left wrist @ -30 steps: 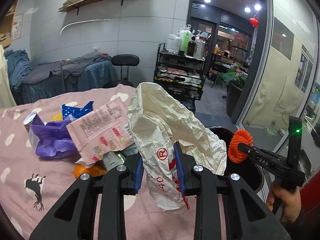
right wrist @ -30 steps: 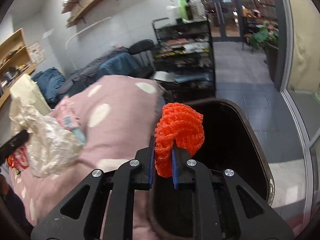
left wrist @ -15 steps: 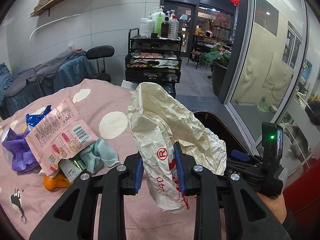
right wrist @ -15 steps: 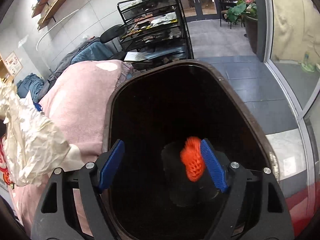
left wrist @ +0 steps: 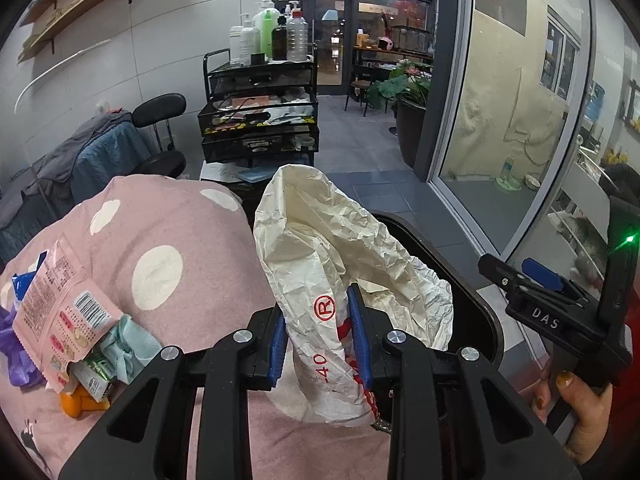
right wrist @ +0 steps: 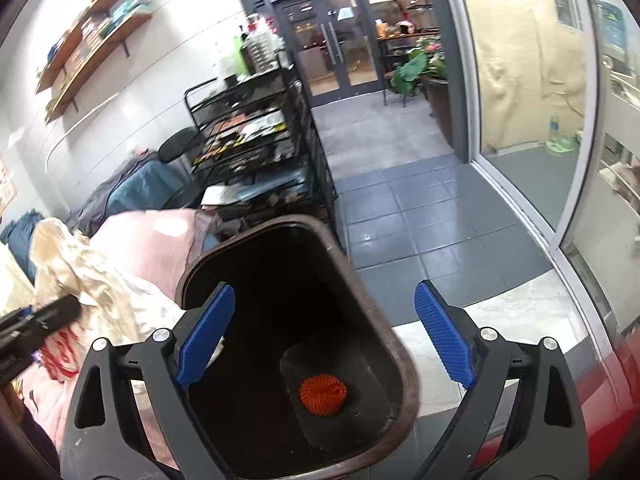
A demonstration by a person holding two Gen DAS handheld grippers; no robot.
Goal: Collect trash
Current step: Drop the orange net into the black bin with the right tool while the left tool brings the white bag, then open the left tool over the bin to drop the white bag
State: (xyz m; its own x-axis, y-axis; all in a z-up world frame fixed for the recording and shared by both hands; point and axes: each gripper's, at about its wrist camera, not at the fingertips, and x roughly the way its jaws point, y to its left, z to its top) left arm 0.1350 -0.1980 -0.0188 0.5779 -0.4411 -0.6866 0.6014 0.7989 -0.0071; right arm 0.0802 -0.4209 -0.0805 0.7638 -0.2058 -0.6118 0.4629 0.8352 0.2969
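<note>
One orange mesh ball (right wrist: 322,394) in bin (right wrist: 404,376), below opening, empty right gripper (right wrist: 326,334).

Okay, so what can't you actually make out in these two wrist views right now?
- Bin floor, right wrist view: dark beyond the orange mesh ball.
- Paper bag print, left wrist view: crumpled, pinched by the left gripper.
- Trash pile, left wrist view: cut off by the edge, items overlap.
- Cart, right wrist view: blurred.
</note>
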